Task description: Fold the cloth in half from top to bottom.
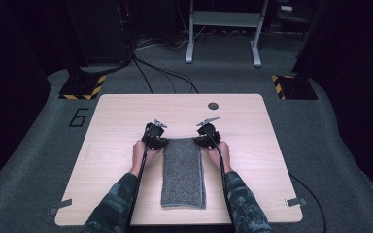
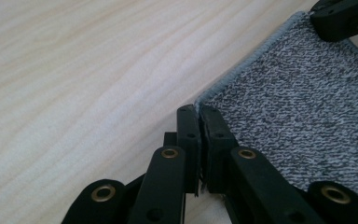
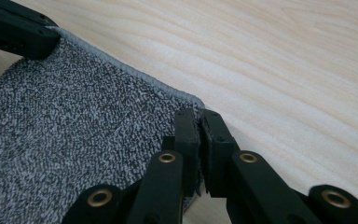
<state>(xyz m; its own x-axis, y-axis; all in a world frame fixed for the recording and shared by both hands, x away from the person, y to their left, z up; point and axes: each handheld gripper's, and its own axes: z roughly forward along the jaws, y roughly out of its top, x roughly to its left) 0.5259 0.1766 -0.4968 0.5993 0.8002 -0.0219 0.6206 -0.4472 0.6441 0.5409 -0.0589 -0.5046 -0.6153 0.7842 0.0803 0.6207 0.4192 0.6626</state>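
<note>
Black jaws of the left tongs rise from the bottom of the left gripper view, pressed together on one far corner of the grey towel; the hem of that corner sits in the thin slit between them. Seen in the right gripper view, the right tongs are pinching the other far corner in the same way, with the cloth's stitched edge running away from them toward the other gripper at the upper left.

One towel lies on the bench, folded into a long narrow strip. Its long axis runs from the near edge of the bench toward the far edge, and its near short end stops just short of the near edge. It lies flat, about midway between the left and right edges. The far short end, the one that is gripped, points toward the far edge and sits near the middle of the bench.

From above, the two tongs stand at that far end, the left tongs at its left corner and the right tongs at its right corner. Two hands hold them, one each, and two camouflage sleeves come in over the near edge on either side of the strip.

One small dark round hole shows near the far edge of the bench, well apart from the towel.
</note>
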